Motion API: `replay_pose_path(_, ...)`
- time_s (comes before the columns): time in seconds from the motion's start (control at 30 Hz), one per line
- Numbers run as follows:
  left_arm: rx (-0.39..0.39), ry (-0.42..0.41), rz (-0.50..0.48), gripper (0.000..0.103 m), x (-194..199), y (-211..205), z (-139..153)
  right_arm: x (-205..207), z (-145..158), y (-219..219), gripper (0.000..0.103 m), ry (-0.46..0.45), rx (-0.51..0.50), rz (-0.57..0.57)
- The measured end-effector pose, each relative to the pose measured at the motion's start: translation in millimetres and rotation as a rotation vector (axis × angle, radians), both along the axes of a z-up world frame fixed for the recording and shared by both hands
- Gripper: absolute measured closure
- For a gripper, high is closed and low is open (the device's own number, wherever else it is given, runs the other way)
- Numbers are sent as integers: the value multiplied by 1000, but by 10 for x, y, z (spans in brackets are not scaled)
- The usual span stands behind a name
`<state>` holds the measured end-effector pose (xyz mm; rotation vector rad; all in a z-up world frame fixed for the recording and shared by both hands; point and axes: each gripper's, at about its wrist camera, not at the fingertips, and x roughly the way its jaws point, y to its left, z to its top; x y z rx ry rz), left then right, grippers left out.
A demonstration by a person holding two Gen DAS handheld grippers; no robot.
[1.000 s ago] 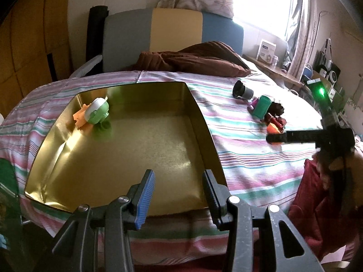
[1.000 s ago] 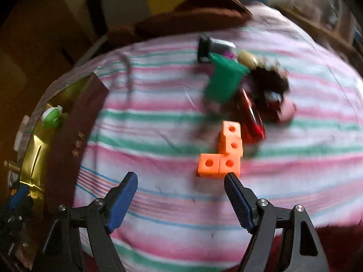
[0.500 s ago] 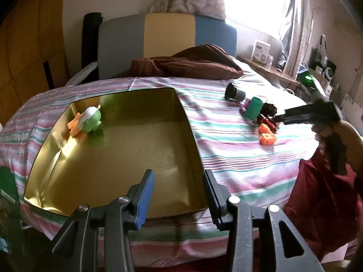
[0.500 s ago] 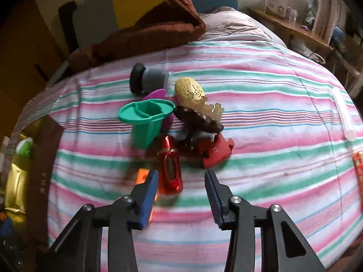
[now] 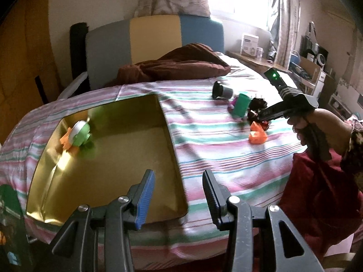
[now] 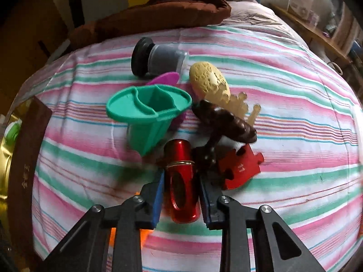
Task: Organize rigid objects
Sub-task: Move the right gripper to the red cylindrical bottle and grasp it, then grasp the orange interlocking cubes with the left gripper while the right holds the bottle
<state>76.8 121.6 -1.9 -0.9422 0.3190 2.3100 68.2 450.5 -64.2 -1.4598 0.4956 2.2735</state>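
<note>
1. Right gripper (image 6: 181,192): a second ago its jaws stood wide above the orange interlocking blocks (image 5: 257,136); it has since crossed the bed to the toy pile and now straddles the red metallic cylinder (image 6: 181,181). The jaws are closing, with the cylinder between them. The pads sit at its sides, appearing to touch or nearly so; a firm clamp cannot be confirmed.

2. Red cylinder: it lies on the striped bedsheet (image 6: 295,113) at the near edge of the pile, just beside the red puzzle piece (image 6: 240,167) and the teal divided cup (image 6: 149,117). A thin wire band circles its upper part.

3. Left gripper (image 5: 179,195): partly open and empty, as it was a second ago. It hovers over the near edge of the gold tin tray (image 5: 113,181).

4. Tray contents: a green-and-white round toy (image 5: 80,133) and an orange piece beside it rest at the far left corner. The remainder of the floor is bare.

5. Outstanding items: the black-capped grey jar (image 6: 158,56), yellow textured comb (image 6: 211,83), dark brown piece (image 6: 224,122) and orange blocks are on the sheet, well apart from the tray.

6. Assessment: the pick target has switched from the blocks to the cylinder. Sorting appears at an early stage. Smooth round metal may slip or roll if gripped off-centre.
</note>
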Motion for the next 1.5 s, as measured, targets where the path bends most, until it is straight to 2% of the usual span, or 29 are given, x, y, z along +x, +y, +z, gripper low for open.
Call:
replay_pose_path(0.23, 30, -26, -71, 59, -14, 349, 111, 286, -6, 125, 75, -32, -4, 18)
replay_pose_path(0.33, 23, -31, -118, 59, -2, 581, 139, 419, -14, 205, 76, -17, -7, -3)
replay_pose_path(0.47, 28, -109, -180, 59, -57, 974, 112, 484, -25, 274, 76, 14, -52, -40)
replay_pose_path(0.67, -45, -132, -258, 58, -35, 1575, -104, 474, -11, 219, 76, -7, -1, -5)
replay_pose_path(0.83, -99, -172, -255, 58, -155, 1953, -398, 477, -6, 239, 76, -6, -9, -8)
replay_pose_path(0.9, -91, -195, -251, 58, -216, 2041, -481, 493, 1, 239, 76, -4, -15, -12)
replay_pose_path(1.13, -99, -185, -263, 58, -313, 2271, -668, 493, -27, 252, 77, -2, -24, -17)
replay_pose_path(1.5, -51, -137, -338, 58, -268, 2316, -702, 489, -20, 272, 76, -3, -27, -17)
